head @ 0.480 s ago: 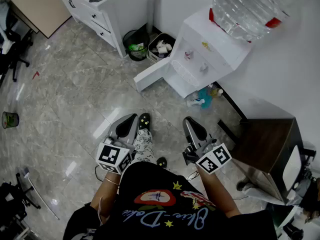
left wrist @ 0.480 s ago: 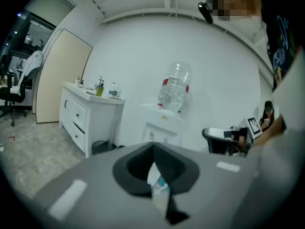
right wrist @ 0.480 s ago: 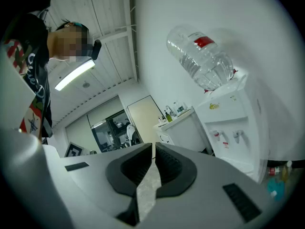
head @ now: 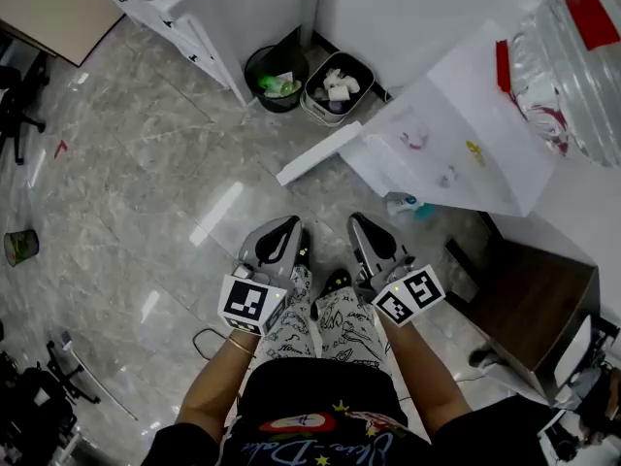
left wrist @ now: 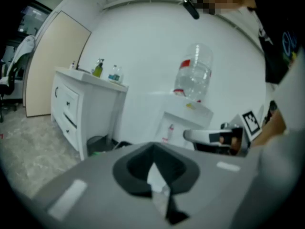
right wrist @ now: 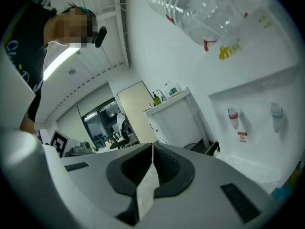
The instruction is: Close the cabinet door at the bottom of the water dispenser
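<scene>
Over the glossy grey marble floor (head: 146,192), the left tongs (head: 284,231) and right tongs (head: 361,229) hang clenched and empty, apart from the water dispenser (head: 456,144), whose bottom cabinet door (head: 318,154) stands swung open near a black bin (head: 275,71).
</scene>
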`<state>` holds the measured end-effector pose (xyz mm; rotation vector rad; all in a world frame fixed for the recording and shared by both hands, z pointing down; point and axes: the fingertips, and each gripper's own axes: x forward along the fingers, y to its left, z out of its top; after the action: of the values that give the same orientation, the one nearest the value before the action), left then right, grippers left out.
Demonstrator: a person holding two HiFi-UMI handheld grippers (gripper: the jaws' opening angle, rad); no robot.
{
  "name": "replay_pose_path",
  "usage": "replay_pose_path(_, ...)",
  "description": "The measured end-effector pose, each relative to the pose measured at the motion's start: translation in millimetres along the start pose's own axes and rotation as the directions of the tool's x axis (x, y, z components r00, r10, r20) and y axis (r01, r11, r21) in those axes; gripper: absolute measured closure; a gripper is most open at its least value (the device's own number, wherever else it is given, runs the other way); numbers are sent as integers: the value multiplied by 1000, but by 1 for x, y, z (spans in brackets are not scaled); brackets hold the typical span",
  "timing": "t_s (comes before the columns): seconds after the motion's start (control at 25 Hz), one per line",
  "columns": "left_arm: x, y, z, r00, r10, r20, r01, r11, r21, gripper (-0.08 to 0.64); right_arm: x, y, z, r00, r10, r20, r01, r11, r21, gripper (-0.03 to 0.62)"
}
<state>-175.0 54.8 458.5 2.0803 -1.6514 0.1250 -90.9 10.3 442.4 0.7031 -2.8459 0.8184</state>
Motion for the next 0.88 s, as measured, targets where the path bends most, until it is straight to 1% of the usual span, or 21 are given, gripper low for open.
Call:
replay_pose_path(0.08, 19, 16, -23, 999, 20, -40, -21, 1000, -12, 561, 21, -17, -21, 1000, -11, -27, 11, 1000, 18, 575)
replay_pose_path(0.16, 37, 30, -48, 997, 25, -74, -27, 999, -24, 561, 40, -30, -42, 999, 0, -36, 1, 999, 36, 575)
replay_pose_path(0.28, 67, 50, -84, 993, 23, -112, -24, 1000, -11, 561, 70, -49, -74, 999, 13, -47, -11, 999, 40, 575)
replay_pose_path(0.4, 88, 65, -112, 991, 25, -129, -25, 1000, 1, 561, 89, -72, -103, 998, -23, -64, 27, 998, 60, 575)
replay_pose_path(0.52, 100, 91, -137, 987, 63, -145, -66, 998, -16, 561, 108, -91, -128, 995, -45, -93, 52, 996, 75, 575)
replay_pose_path(0.64, 118, 123, -155, 985, 96, -146, -93, 995, 26, 561, 127, -107, -143, 993, -48, -110, 57, 995, 78, 575)
replay_pose_path(0.72, 127, 142, -175, 977, 111, -182, -106, 994, 36, 561, 135, -110, -151, 992, -28, -122, 42, 993, 107, 575)
replay_pose_path(0.8, 135, 162, -194, 966, 134, -220, -133, 991, 17, 561, 141, -104, -155, 993, 36, -115, -17, 986, 165, 575)
replay_pose_path(0.84, 141, 173, -201, 962, 146, -231, -146, 989, 15, 561, 143, -102, -153, 992, 67, -107, -47, 983, 177, 575)
replay_pose_path(0.88, 147, 182, -205, 958, 157, -241, -156, 987, 24, 561, 145, -102, -151, 991, 83, -104, -65, 983, 169, 575)
